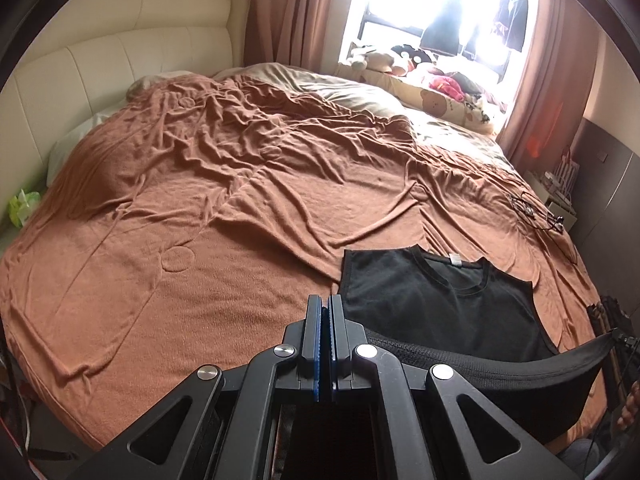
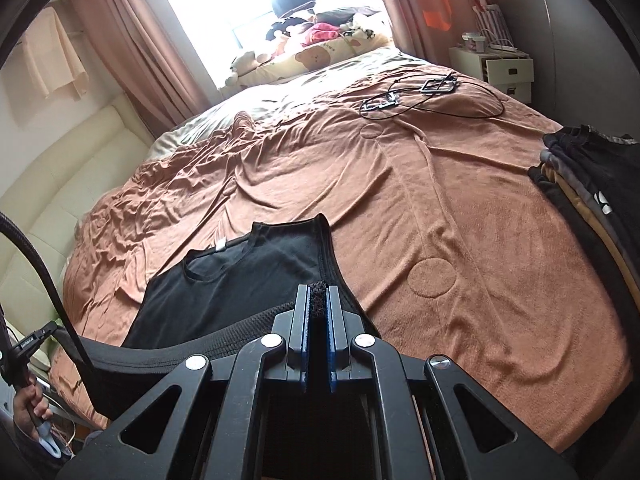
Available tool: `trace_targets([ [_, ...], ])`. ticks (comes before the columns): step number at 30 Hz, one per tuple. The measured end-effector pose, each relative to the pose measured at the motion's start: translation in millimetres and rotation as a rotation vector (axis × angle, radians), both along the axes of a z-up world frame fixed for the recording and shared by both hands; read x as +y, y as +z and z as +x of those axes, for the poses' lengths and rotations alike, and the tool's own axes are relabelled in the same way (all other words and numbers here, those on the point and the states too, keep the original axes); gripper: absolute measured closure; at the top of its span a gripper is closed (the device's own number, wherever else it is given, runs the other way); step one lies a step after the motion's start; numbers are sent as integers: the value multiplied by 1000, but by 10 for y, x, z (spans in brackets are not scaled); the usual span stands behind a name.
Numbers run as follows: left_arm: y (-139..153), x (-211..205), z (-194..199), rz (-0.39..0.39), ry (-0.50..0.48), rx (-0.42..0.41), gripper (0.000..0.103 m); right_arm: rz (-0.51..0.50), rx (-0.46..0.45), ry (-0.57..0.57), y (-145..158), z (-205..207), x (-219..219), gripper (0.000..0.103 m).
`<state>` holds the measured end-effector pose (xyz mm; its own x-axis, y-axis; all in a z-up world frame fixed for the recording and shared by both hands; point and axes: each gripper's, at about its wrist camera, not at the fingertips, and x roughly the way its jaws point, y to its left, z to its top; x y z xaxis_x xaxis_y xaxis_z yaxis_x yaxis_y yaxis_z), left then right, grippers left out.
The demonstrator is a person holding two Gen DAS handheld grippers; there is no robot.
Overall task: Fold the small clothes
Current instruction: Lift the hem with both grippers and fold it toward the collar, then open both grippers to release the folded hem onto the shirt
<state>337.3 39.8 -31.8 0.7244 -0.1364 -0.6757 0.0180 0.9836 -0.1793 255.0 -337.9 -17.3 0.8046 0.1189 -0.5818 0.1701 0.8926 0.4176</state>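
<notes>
Black knit fabric, a sleeveless top with a bound round neckline and a small white label [image 1: 440, 300], lies neck-end away on the rust-brown terry bed cover [image 1: 200, 220], occupying the lower right of the left wrist view and the lower left of the right wrist view. Its hem edge is lifted off the cover and hangs as a shallow band between the two tools: the left gripper [image 1: 329, 320], bottom centre of its own frame, has its blue-lined jaws clenched, with the band starting just beside them at one hem corner; the right gripper [image 2: 318, 308], bottom centre of its frame, is clenched on a tuft of the black knit visible between its pads. The garment's long axis runs from the held hem up-frame to the neckline, so the body of the top lies straight ahead of both claws, each about equally near its own corner. The coming move therefore appears to turn on carrying the hem forward along that axis toward the neckline. A stack of folded dark and tan clothes [image 2: 592, 192] sits at the right edge of the right wrist view, well apart.
</notes>
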Motion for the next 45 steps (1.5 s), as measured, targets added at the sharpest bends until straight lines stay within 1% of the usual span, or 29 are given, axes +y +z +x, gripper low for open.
trace_targets([
  [14, -307, -188, 915, 38, -12, 98, 100, 25, 94, -2, -202, 940, -117, 99],
  [21, -566, -234, 1303, 43, -9, 166, 100, 22, 141, 0, -324, 1364, -155, 99],
  [31, -945, -287, 1768, 82, -1, 249, 100, 19, 198, -1, -567, 1893, -184, 99],
  [34, -1094, -295, 1919, 85, -7, 291, 99, 28, 203, -11, -638, 2045, -203, 98],
  [36, -1163, -308, 1997, 99, -12, 311, 97, 27, 209, -20, -668, 2117, -212, 96],
  [37, -1184, -306, 2023, 104, -13, 320, 93, 26, 215, -26, -674, 2144, -224, 90],
  [38, -1190, -300, 2035, 105, -17, 325, 84, 29, 215, -32, -669, 2164, -232, 79],
  [39, -1185, -292, 2038, 102, -22, 325, 77, 34, 203, -32, -651, 2165, -242, 71],
  [40, -1166, -278, 2026, 102, -23, 320, 54, 32, 186, -31, -620, 2143, -248, 53],
  [41, -1136, -264, 2002, 104, -22, 307, 34, 17, 172, -33, -586, 2109, -246, 39],
  [43, -1073, -255, 1950, 111, -36, 276, 20, -5, 151, -22, -537, 2047, -227, 38],
  [45, -1044, -279, 1899, 133, -68, 276, 19, -3, 154, 15, -547, 1988, -198, 38],
])
